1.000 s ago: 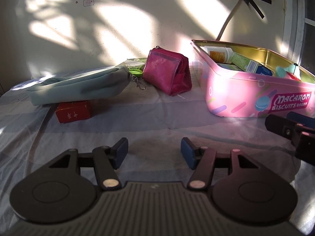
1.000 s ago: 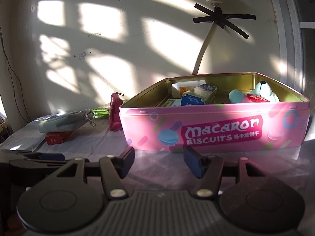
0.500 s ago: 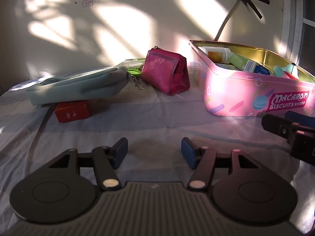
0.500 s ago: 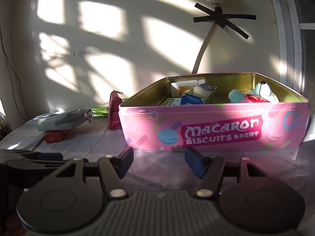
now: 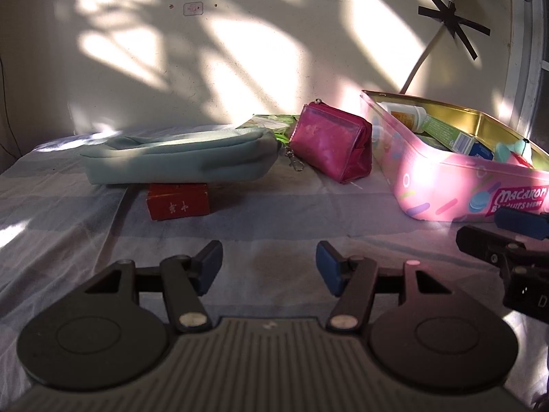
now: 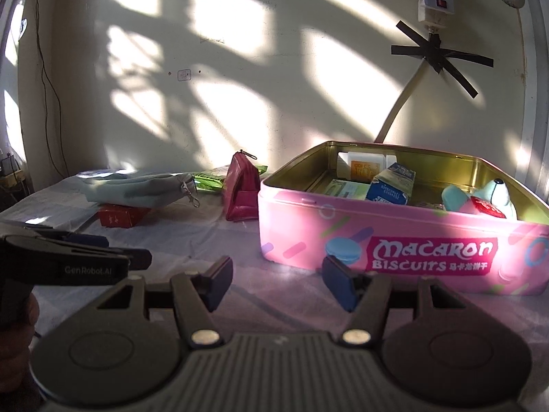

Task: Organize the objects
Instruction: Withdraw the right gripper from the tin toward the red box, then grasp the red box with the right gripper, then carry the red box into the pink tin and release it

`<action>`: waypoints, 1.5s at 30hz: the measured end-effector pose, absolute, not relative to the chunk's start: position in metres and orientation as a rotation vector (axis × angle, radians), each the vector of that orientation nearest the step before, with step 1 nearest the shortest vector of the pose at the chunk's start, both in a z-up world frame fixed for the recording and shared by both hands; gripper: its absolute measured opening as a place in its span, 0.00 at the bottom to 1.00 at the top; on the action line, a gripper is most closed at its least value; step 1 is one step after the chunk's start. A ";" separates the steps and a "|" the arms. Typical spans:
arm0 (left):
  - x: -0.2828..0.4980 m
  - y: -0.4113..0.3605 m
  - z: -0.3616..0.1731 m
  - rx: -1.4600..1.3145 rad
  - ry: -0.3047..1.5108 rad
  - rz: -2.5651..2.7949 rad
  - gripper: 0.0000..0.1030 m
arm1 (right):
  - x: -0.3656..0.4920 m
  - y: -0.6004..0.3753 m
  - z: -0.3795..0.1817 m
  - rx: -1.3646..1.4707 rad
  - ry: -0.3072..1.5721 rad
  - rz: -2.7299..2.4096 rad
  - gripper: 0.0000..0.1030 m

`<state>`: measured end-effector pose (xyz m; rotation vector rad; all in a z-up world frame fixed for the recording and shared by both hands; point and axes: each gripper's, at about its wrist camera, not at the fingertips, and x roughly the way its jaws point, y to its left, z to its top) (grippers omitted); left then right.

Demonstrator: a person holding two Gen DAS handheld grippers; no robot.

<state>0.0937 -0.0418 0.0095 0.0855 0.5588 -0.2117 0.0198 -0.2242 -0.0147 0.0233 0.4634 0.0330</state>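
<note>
Two empty grippers hovering near a cloth-covered table; loose items lying left of an open tin.

The left gripper and right gripper are each showing blue fingers standing apart, gripping nothing. The pink biscuit tin is sitting at the right, its far contents partly hiding behind the wall and overlapping; a white bottle and blue carton are showing. The magenta pouch is standing just left of it. The pale green case is lying over the red box, covering its top. A green packet is peeking out behind, mostly hidden.
</note>
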 end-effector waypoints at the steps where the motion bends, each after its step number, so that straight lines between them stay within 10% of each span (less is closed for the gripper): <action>1: 0.096 -0.028 0.012 0.086 0.539 -0.167 0.62 | 0.024 -0.216 -0.013 0.005 0.468 0.064 0.58; 18: 0.122 0.097 0.014 -0.276 0.452 0.301 0.68 | 0.174 -0.046 -0.024 -0.028 0.633 0.366 0.86; 25: 0.121 0.093 0.013 -0.236 0.447 0.272 0.71 | 0.193 -0.042 -0.035 -0.054 0.685 0.287 0.61; 45: 0.099 -0.034 0.019 -0.150 0.716 -0.417 0.69 | 0.005 -0.215 -0.032 0.139 0.626 0.132 0.68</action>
